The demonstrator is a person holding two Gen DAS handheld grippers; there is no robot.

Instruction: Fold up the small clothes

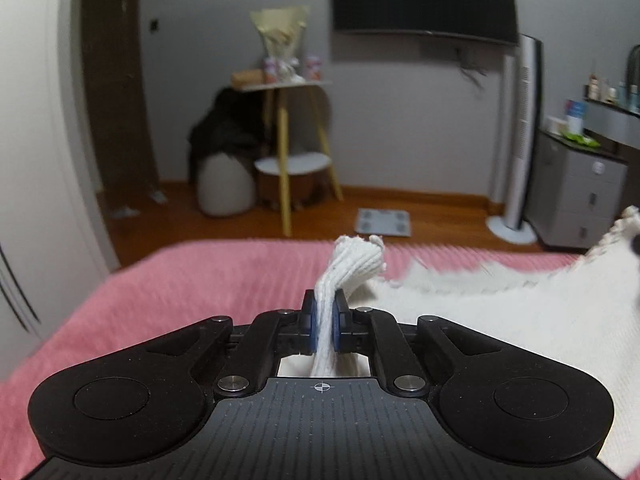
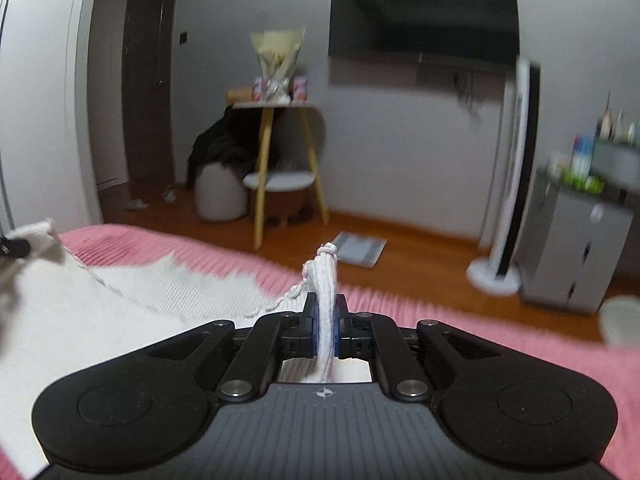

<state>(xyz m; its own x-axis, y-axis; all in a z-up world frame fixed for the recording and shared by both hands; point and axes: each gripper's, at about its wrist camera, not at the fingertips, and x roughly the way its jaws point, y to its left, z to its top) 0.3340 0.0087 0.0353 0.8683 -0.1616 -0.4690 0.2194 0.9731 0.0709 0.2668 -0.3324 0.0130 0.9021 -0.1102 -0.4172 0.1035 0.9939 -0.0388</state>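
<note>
Garment (image 1: 500,320) white, ribbed knit, spread over the pink bedspread (image 1: 168,300). My left gripper (image 1: 325,322) is clamped on a bunched edge of it; the cloth stands up between the blue pads (image 1: 312,320) and runs off to the right. My right gripper (image 2: 326,326) is likewise pinched tight on a thin gathered strip (image 2: 326,276), cloth trailing left. Right view alone shows a knotted end atop the strip and a twisted cord edge (image 2: 288,296). Left view alone shows the far corner (image 1: 624,224) of the garment raised at the frame's right edge. Both views show the bathroom scale (image 1: 384,222) on the floor beyond the bed.
</note>
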